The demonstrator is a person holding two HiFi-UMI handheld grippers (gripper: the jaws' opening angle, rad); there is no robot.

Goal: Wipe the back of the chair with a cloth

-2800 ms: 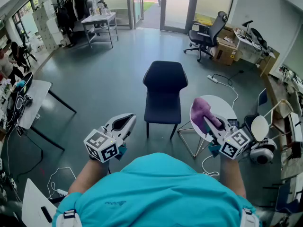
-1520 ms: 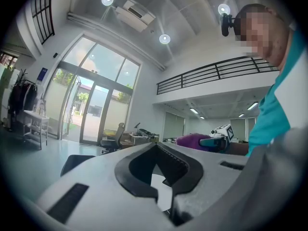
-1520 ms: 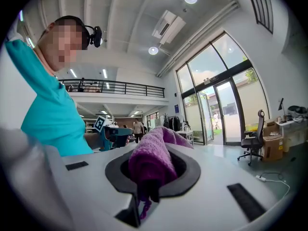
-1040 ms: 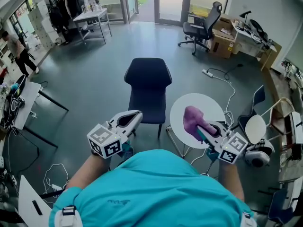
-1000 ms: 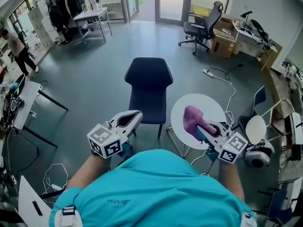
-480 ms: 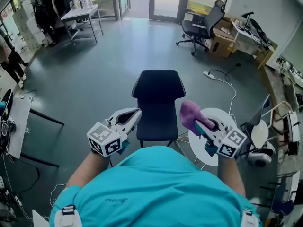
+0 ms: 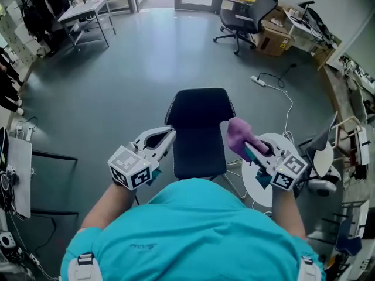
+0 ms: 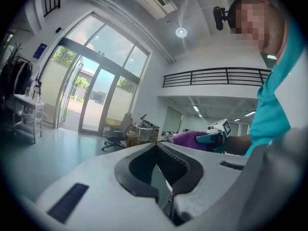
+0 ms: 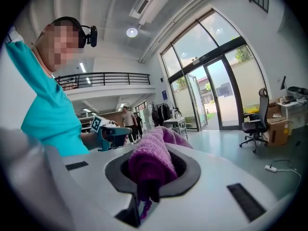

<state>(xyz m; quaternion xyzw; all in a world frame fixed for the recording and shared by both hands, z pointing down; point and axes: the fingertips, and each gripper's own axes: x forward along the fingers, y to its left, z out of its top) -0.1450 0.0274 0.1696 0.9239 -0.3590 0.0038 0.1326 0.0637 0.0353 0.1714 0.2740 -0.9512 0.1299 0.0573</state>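
A dark navy chair [image 7: 199,127] stands on the grey floor straight ahead of me, seen from above, its back on the far side. My right gripper [image 7: 243,142] is shut on a bunched purple cloth [image 7: 236,132] and hovers over the chair's right edge. In the right gripper view the cloth [image 9: 151,160] fills the gap between the jaws. My left gripper [image 7: 170,133] hangs over the chair's left edge. Its jaws meet at the tips in the left gripper view [image 8: 155,145], with nothing between them.
A round white side table [image 7: 263,186] sits at the right, under my right gripper. Farther off are a black office chair [image 7: 246,16], a cardboard box [image 7: 274,40], a floor cable [image 7: 275,84] and a grey table [image 7: 85,10]. A desk edge [image 7: 14,174] is at the left.
I have come closer to the chair, which now lies between the two grippers. The right gripper, still holding the cloth, has shifted from over the round table to the chair's right edge.
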